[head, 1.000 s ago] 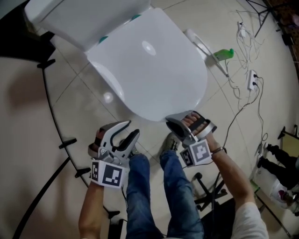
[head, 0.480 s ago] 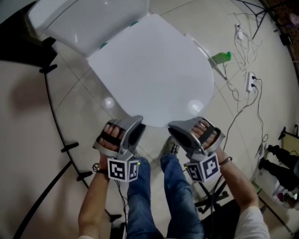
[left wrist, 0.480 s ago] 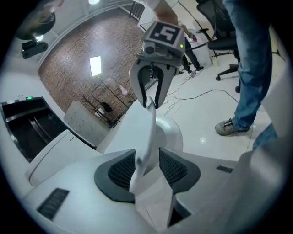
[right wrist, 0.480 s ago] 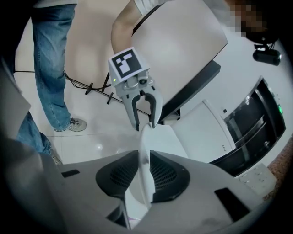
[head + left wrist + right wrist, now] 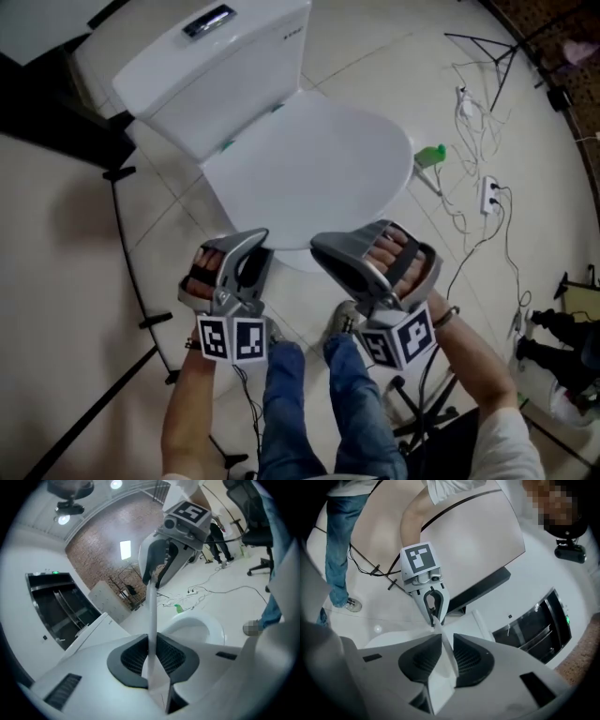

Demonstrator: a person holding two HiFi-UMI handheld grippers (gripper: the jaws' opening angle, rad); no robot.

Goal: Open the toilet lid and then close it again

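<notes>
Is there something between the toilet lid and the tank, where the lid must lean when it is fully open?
Nothing visible stands in the way. The lid is partly raised, and the space between it and the front of the tank holds no object in the head view.

The white oval plastic toilet lid (image 5: 309,164) stands tilted before the white box-shaped ceramic cistern (image 5: 220,75), which sits at its 11 o'clock. On the pale tiled floor (image 5: 84,216), a green plastic bottle (image 5: 431,155) lies at the lid's 3 o'clock, a white power strip (image 5: 489,195) at the bottle's 4 o'clock.
</notes>
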